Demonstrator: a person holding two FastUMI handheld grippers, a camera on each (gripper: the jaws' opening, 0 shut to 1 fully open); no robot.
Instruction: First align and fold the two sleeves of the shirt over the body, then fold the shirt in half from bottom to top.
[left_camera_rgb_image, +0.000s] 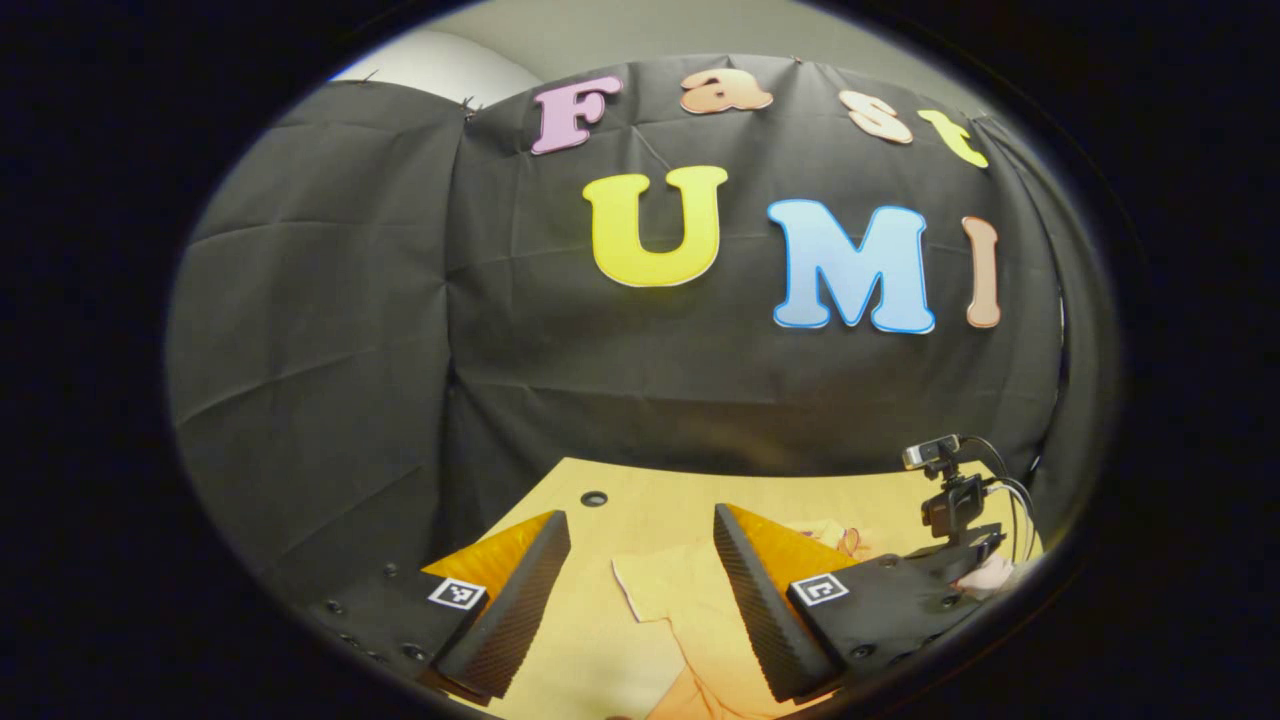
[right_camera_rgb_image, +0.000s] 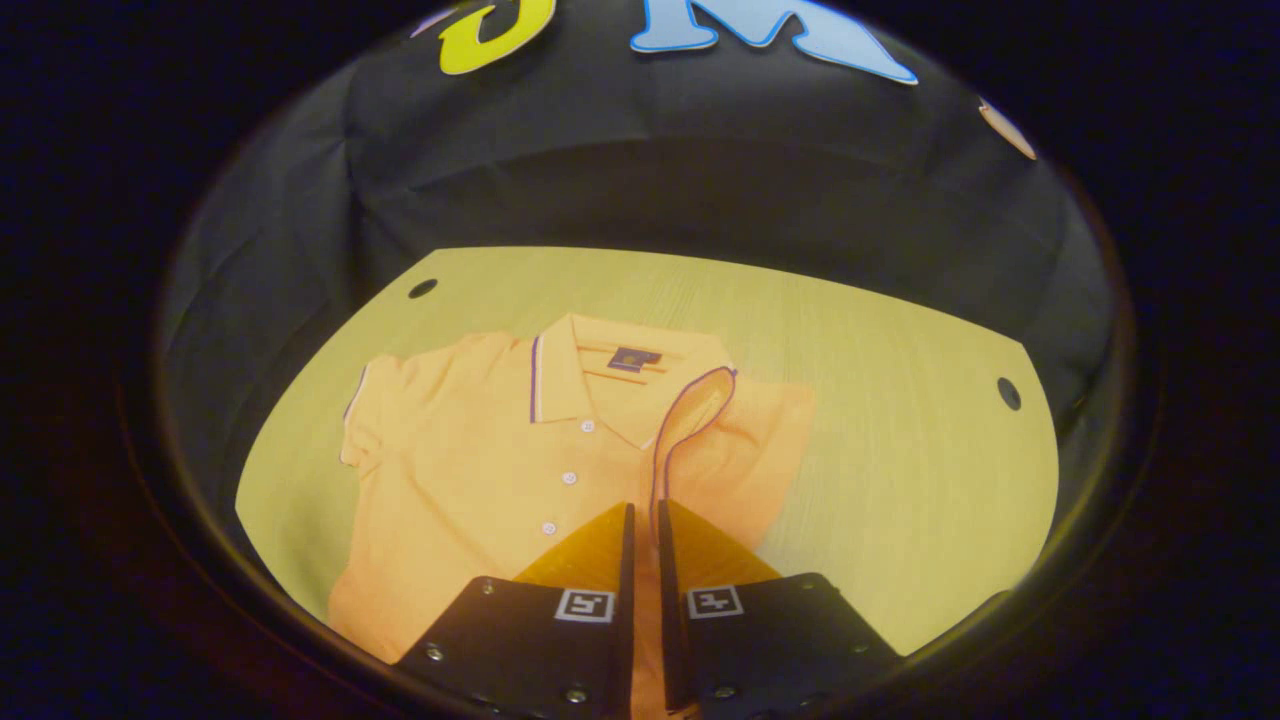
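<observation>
Right tool (right_camera_rgb_image: 644, 520) clamped, apparently on the right sleeve (right_camera_rgb_image: 690, 420), lifting it over the shirt (right_camera_rgb_image: 470, 470) body (first fold). Left tool (left_camera_rgb_image: 640, 560) gaping above the surface (left_camera_rgb_image: 650, 500), awaiting its sleeve.

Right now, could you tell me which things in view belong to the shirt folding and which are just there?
Part of the job:
- orange polo shirt, one sleeve edge pinched and lifted over the body
- right gripper, shut on that sleeve
- left gripper, open

Just there:
- wooden table
- small camera on a stand
</observation>
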